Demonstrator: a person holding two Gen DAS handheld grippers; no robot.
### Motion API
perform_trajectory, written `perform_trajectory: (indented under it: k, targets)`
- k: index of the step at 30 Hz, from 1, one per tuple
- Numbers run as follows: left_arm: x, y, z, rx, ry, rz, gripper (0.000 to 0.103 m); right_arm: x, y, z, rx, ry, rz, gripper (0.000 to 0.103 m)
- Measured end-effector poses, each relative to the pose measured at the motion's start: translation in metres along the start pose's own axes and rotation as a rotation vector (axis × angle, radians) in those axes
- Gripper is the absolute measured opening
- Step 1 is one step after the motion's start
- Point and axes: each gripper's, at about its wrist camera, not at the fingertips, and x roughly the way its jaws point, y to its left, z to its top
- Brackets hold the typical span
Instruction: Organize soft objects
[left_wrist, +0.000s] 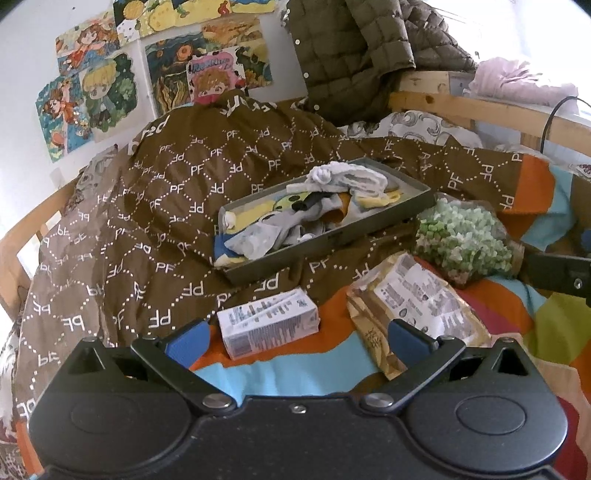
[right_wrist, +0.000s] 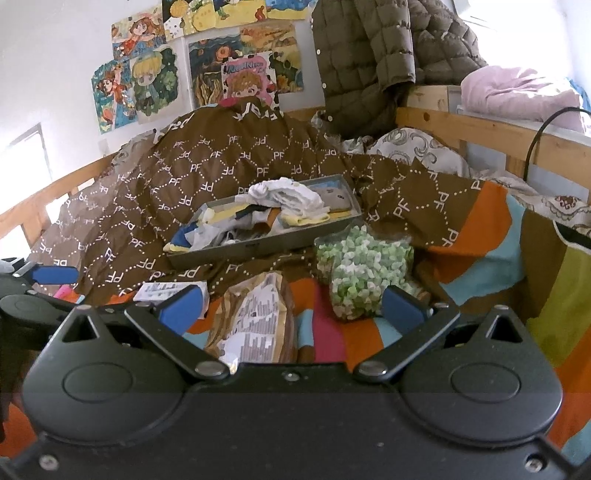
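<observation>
Bed carried brown PF-monogram duvet (left_wrist: 155, 192) bunched over striped multicolour sheet (left_wrist: 280, 373). Grey tray (left_wrist: 332, 236) heaped with socks (left_wrist: 347, 177) sat tilted on duvet. In front on sheet: white carton (left_wrist: 267, 326), tan packet (left_wrist: 417, 306), bag of green-white pieces (left_wrist: 461, 236). Cartoon posters (right_wrist: 207, 62) covered white wall; olive quilted jacket (right_wrist: 373, 55) hung over wooden bed frame (right_wrist: 491, 129). Left gripper (left_wrist: 295, 334) and right gripper (right_wrist: 291, 304) hovered, fingers apart, empty.

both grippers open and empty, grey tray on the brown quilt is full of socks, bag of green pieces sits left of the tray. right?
Not quite: the bag of green pieces sits right of the grey tray, not left, as the left wrist view shows. The rest holds: the left gripper and right gripper have open, empty jaws, and socks fill the tray on the brown quilt.
</observation>
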Motion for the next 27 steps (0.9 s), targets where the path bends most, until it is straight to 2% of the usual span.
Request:
perform_trajectory:
  k: [27]
  targets:
    - [-0.004, 0.012, -0.052, -0.156, 0.131, 0.047, 0.102, 0.007, 0.003, -0.042, -0.017, 0.096, 0.053, 0.102]
